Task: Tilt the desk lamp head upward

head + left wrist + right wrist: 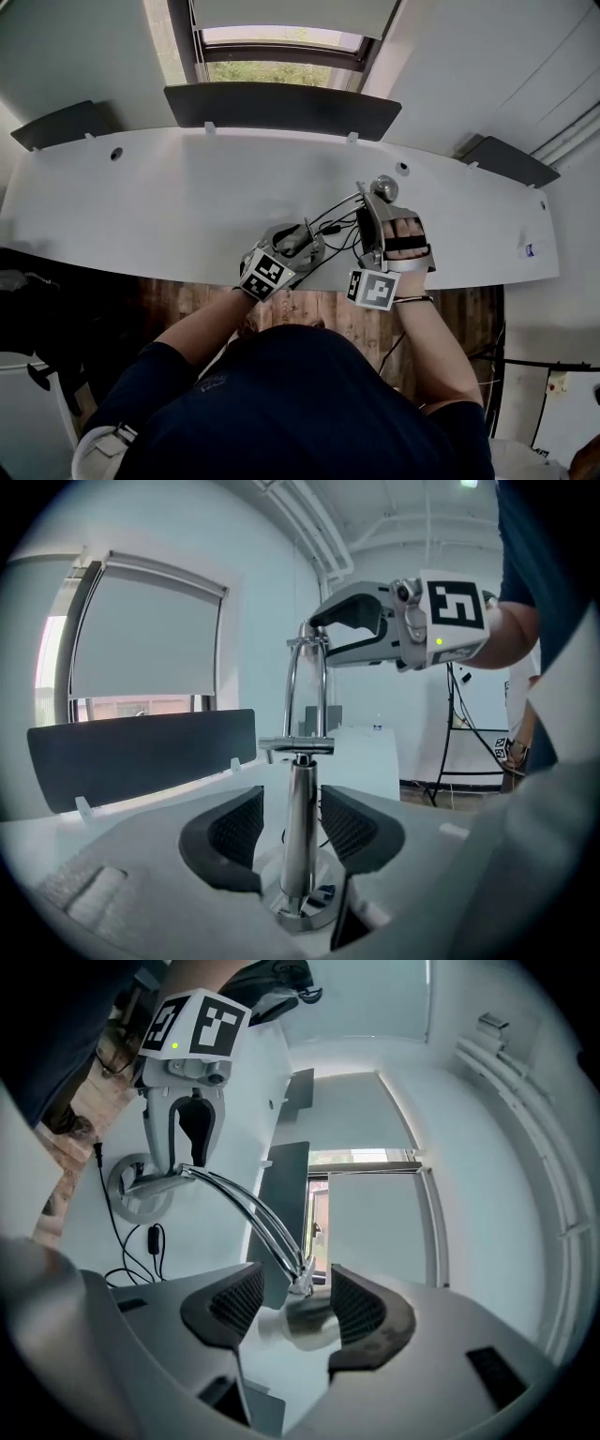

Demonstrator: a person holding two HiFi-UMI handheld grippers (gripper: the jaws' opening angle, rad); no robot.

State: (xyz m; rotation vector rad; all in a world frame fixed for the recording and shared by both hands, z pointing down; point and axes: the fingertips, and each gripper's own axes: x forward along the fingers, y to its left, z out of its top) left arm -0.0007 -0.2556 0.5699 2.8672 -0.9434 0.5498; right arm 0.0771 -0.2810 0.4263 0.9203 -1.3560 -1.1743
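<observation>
A chrome desk lamp stands on the white desk. Its upright post (300,808) rises from a round base (305,907), and two curved arms (246,1208) lead to the lamp head (302,1324). My left gripper (292,832) is open, low around the post, with a gap between the post and each pad. My right gripper (295,1312) is open around the lamp head, which lies close against the right-hand pad and clear of the other. In the head view the lamp head (385,187) shows just beyond the right gripper (375,208), with the left gripper (302,239) to its left.
Black cables (339,225) and an inline switch (153,1238) lie on the desk (169,206) beside the base. Dark partition panels (281,108) stand along the far edge under a window. The desk's near edge (141,272) drops to a wooden floor.
</observation>
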